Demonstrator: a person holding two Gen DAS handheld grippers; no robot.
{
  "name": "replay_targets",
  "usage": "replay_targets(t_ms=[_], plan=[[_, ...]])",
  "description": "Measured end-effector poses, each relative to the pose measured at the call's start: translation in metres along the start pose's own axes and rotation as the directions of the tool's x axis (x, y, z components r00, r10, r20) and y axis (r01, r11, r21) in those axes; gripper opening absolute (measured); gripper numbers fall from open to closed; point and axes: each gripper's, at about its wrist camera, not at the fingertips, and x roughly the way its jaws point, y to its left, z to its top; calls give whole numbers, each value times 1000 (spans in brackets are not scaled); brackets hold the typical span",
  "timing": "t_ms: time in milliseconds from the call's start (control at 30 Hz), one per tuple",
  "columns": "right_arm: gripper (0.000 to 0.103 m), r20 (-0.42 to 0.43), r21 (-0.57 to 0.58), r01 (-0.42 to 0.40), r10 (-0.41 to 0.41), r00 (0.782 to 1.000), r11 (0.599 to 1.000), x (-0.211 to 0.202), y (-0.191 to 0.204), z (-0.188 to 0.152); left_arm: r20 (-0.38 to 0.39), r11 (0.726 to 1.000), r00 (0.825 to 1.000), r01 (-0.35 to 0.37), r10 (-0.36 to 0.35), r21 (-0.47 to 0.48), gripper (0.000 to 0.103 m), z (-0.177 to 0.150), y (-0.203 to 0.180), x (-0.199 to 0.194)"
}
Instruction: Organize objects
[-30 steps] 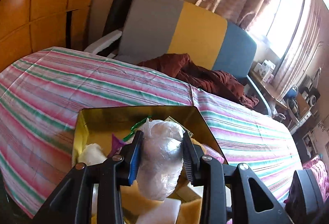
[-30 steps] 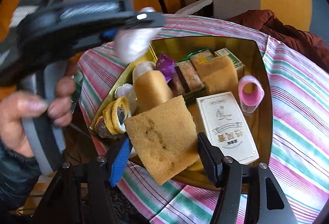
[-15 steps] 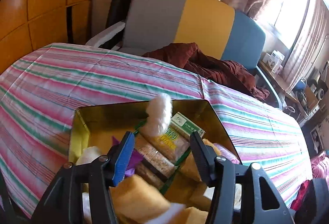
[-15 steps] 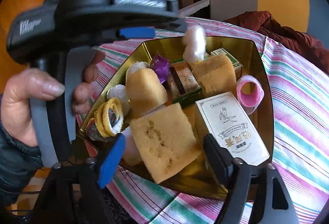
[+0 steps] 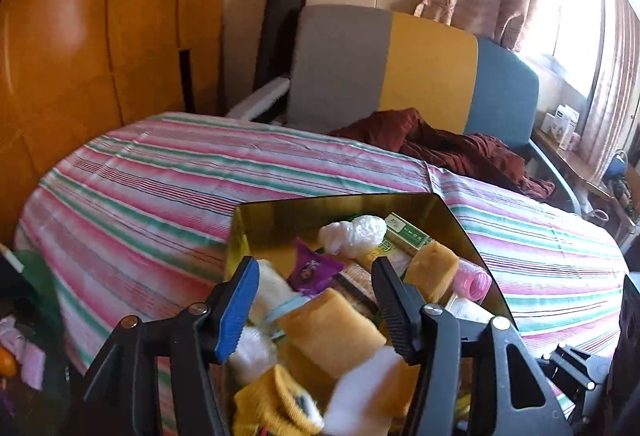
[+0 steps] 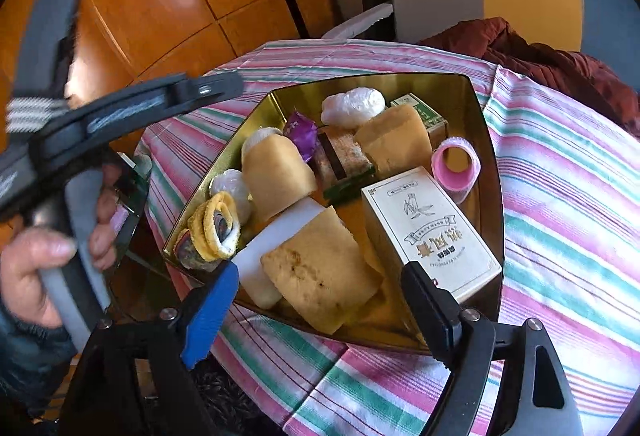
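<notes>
A gold tray (image 6: 486,139) on the striped table holds several items. A white plastic-wrapped bundle (image 5: 354,236) (image 6: 354,105) lies at its far end, beside a purple wrapper (image 6: 302,133). My left gripper (image 5: 316,300) hovers over the tray's near part, jaws opening, nothing between the pads. A hand (image 6: 40,260) holds it at the left of the right wrist view. My right gripper (image 6: 318,296) stands at the tray's near rim, jaws opening. A yellow sponge (image 6: 320,276) rests in the tray between its fingers, clear of both pads.
Also in the tray are a white printed box (image 6: 432,228), a pink roller (image 6: 456,163), a rolled yellow sponge (image 6: 276,175) and a yellow sock roll (image 6: 218,232). Behind the striped tablecloth (image 5: 160,175) stands a grey-yellow-blue chair (image 5: 420,67) with maroon cloth (image 5: 440,147). A wooden cabinet (image 5: 100,35) lies left.
The left gripper opened and let go of the white bundle, which dropped into the tray's far end; the gripper drew back. The right gripper opened off the yellow sponge, which settled into the tray.
</notes>
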Motion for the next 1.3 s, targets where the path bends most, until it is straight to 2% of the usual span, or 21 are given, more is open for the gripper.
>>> replay_targets(t_ms=[67, 267, 433, 567, 800, 933, 1067, 1300], plan=[[91, 10, 11, 12, -12, 1000, 1000, -1, 0, 0, 14, 1000, 1000, -20, 20, -2, 60, -4, 0, -8], [95, 32, 8, 54, -54, 998, 999, -5, 4, -1, 20, 997, 997, -75, 75, -1, 60, -16, -5, -24], [95, 47, 8, 76, -76, 996, 997, -10, 7, -3, 29, 994, 994, -106, 106, 0, 61, -24, -11, -36], [95, 54, 7, 93, -94, 994, 996, -13, 8, -5, 33, 987, 986, -160, 161, -13, 61, -28, -15, -45], [95, 74, 17, 124, -125, 989, 992, -19, 7, -11, 31, 983, 982, -183, 184, -33, 61, -37, -14, -54], [96, 142, 2, 248, -246, 959, 969, -29, 13, -12, 25, 985, 985, -171, 172, -31, 61, -42, -15, -56], [101, 187, 12, 295, -292, 938, 955, -37, 16, -10, 28, 986, 986, -162, 163, -31, 61, -46, -17, -59], [101, 158, -3, 285, -281, 947, 959, -28, 21, -8, 29, 988, 988, -153, 154, -26, 60, -52, -18, -62]])
